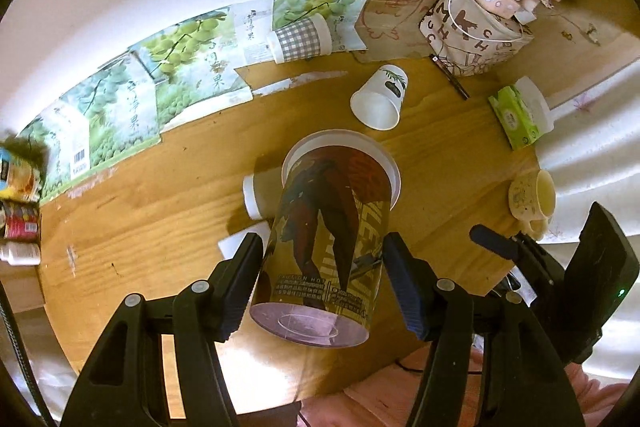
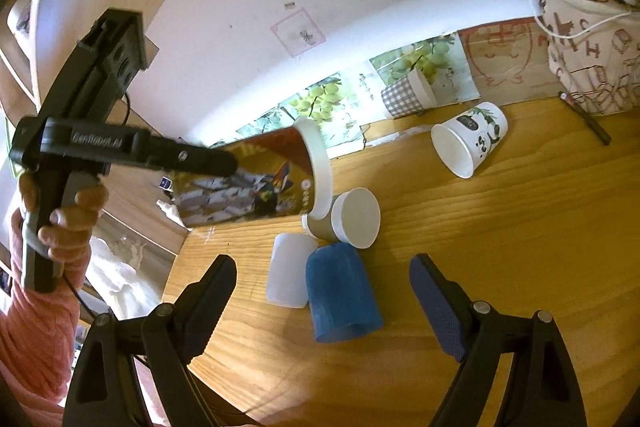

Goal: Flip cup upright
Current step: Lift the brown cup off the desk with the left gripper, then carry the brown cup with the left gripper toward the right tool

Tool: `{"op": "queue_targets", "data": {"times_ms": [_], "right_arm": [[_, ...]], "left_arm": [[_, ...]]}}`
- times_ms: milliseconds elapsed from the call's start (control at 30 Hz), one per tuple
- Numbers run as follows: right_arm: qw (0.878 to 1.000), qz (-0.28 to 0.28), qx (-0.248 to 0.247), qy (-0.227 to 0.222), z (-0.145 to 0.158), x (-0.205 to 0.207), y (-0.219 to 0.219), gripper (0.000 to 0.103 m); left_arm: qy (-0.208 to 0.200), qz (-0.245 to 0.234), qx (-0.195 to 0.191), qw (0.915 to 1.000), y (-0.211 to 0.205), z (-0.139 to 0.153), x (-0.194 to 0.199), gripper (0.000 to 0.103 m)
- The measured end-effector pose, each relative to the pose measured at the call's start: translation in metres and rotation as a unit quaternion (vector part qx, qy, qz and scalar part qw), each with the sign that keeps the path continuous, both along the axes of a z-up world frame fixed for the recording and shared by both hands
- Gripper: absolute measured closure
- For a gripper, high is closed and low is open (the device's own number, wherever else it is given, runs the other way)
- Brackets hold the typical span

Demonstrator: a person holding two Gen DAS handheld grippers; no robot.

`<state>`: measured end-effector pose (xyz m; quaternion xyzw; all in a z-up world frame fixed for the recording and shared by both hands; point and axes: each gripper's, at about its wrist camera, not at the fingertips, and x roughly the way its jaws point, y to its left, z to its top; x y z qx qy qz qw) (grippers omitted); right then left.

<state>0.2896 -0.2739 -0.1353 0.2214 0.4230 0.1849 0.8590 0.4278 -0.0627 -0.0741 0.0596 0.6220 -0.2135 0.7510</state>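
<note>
My left gripper (image 1: pixel 320 275) is shut on a tall printed paper cup (image 1: pixel 332 227) with a white rim. It holds the cup above the wooden table (image 1: pixel 160 207), base toward the camera and mouth pointing away. In the right wrist view the same cup (image 2: pixel 256 187) hangs nearly on its side, rim to the right, in the left gripper (image 2: pixel 192 159). My right gripper (image 2: pixel 320 303) is open and empty, just above a blue cup (image 2: pixel 340 291) standing mouth down.
A translucent white cup (image 2: pixel 288 275) and a brown cup with a white rim (image 2: pixel 348 219) lie by the blue cup. A white panda cup (image 2: pixel 472 143) and a checked cup (image 2: pixel 408 93) lie farther back. A fabric bag (image 2: pixel 592 59), a pen (image 2: pixel 588 123), a tissue pack (image 1: pixel 516 119) and a mug (image 1: pixel 532 199) are at the right.
</note>
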Motion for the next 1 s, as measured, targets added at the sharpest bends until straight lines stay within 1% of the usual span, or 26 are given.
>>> {"op": "queue_targets", "data": {"times_ms": [133, 333, 567, 767, 833, 1000], "right_arm": [[1.0, -0.009, -0.008, -0.005, 0.004, -0.014, 0.002, 0.014], [0.999, -0.016, -0.03, -0.005, 0.008, -0.037, 0.013, 0.014], [0.999, -0.03, -0.039, 0.005, 0.004, -0.075, 0.019, 0.014], [0.998, -0.054, -0.04, 0.014, -0.006, -0.108, 0.022, 0.014], [0.997, -0.062, -0.046, 0.016, -0.009, -0.118, 0.023, 0.014], [0.995, -0.081, -0.052, 0.022, -0.02, -0.139, 0.023, 0.014]], "left_arm": [[-0.003, 0.01, -0.016, 0.9998, 0.012, 0.003, -0.021, 0.037], [-0.006, 0.024, -0.026, 0.9994, 0.029, 0.001, -0.054, 0.037], [-0.001, 0.045, -0.038, 0.9983, 0.039, -0.008, -0.098, 0.037], [-0.002, 0.058, -0.045, 0.9973, 0.042, -0.027, -0.13, 0.037], [-0.003, 0.054, -0.06, 0.9968, 0.043, -0.036, -0.14, 0.037], [-0.012, 0.062, -0.092, 0.9938, 0.047, -0.056, -0.161, 0.037]]}}
